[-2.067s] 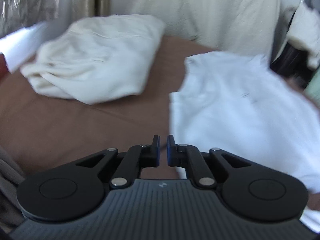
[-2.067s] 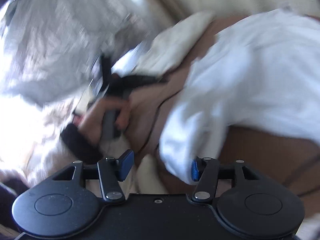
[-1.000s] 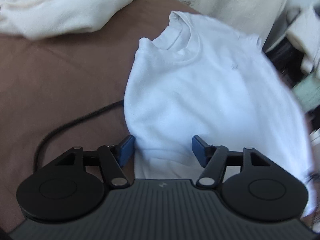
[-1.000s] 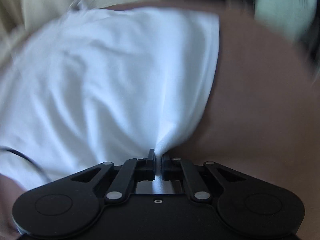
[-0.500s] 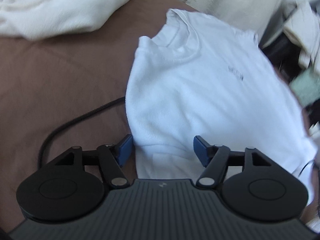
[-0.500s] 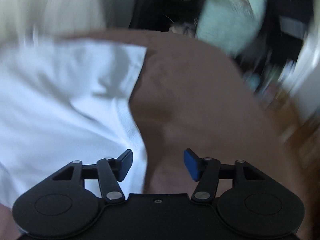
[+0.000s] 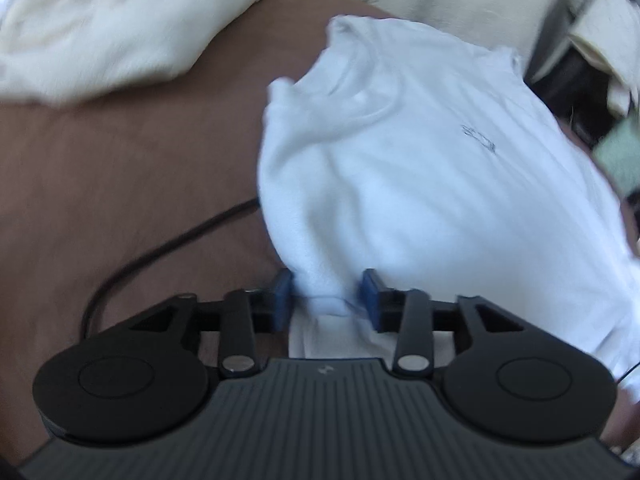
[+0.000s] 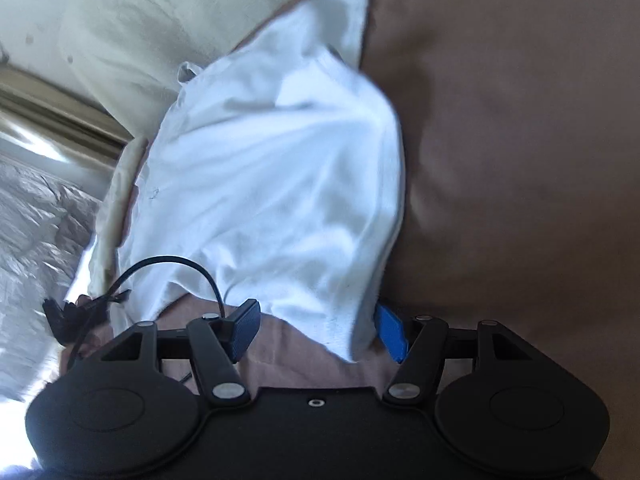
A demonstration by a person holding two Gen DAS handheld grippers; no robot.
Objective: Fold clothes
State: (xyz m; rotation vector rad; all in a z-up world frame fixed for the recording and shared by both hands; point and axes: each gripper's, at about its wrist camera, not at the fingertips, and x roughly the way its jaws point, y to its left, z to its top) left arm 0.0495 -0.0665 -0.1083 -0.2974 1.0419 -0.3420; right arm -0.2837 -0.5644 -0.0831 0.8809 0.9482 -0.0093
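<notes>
A white t-shirt lies on a brown bed cover, neck hole away from me, small dark logo on the chest. My left gripper has its jaws partly closed around a bunched fold at the shirt's near left edge; the blue pads touch the cloth on both sides. In the right wrist view the same shirt is rumpled on the brown cover. My right gripper is open, with the shirt's near corner hanging between its jaws.
A cream garment pile lies at the back left. A black cable runs across the cover beside the shirt. Pale cloth and silvery crinkled sheeting lie beyond the shirt on the left.
My left gripper's jaws have narrowed onto the shirt's edge fold. My right gripper, shut on the shirt a second ago, has opened and swung round to the shirt's near corner.
</notes>
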